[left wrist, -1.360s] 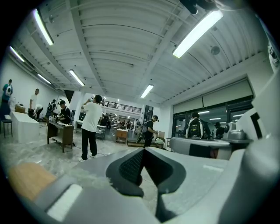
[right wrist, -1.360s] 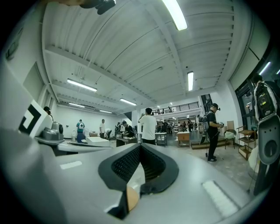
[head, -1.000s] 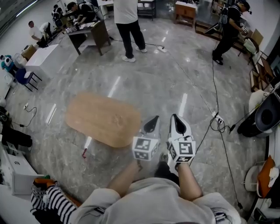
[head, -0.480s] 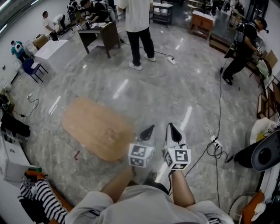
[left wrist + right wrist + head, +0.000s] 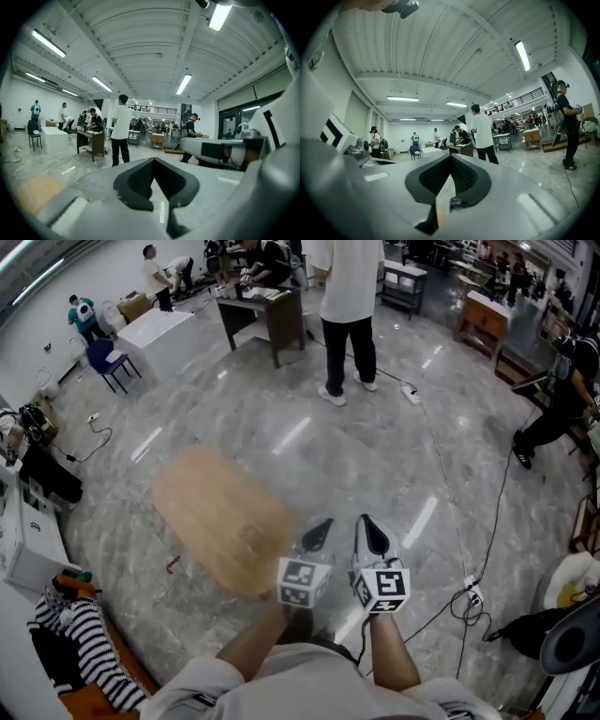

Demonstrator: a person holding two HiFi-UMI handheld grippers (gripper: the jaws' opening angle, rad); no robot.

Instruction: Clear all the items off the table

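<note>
An oval wooden table (image 5: 220, 517) stands on the marble floor left of my grippers, and I see nothing on its top. I hold both grippers close to my body, above the floor to the right of the table. The left gripper (image 5: 319, 527) is shut with nothing between its fingers. The right gripper (image 5: 368, 525) beside it is shut and empty too. In the left gripper view the left gripper (image 5: 153, 160) points out across the hall, with the table (image 5: 35, 192) as a tan patch at lower left. The right gripper (image 5: 450, 158) points across the hall as well.
A small red thing (image 5: 172, 564) lies on the floor left of the table. A person in a white shirt (image 5: 352, 296) stands ahead by a brown desk (image 5: 267, 320). Cables (image 5: 469, 596) run over the floor at right. Striped cloth (image 5: 70, 634) and a white box (image 5: 23, 549) sit at left.
The head view has swung, so the table and hall sit differently in frame. Both grippers stay shut and close together in front of my body.
</note>
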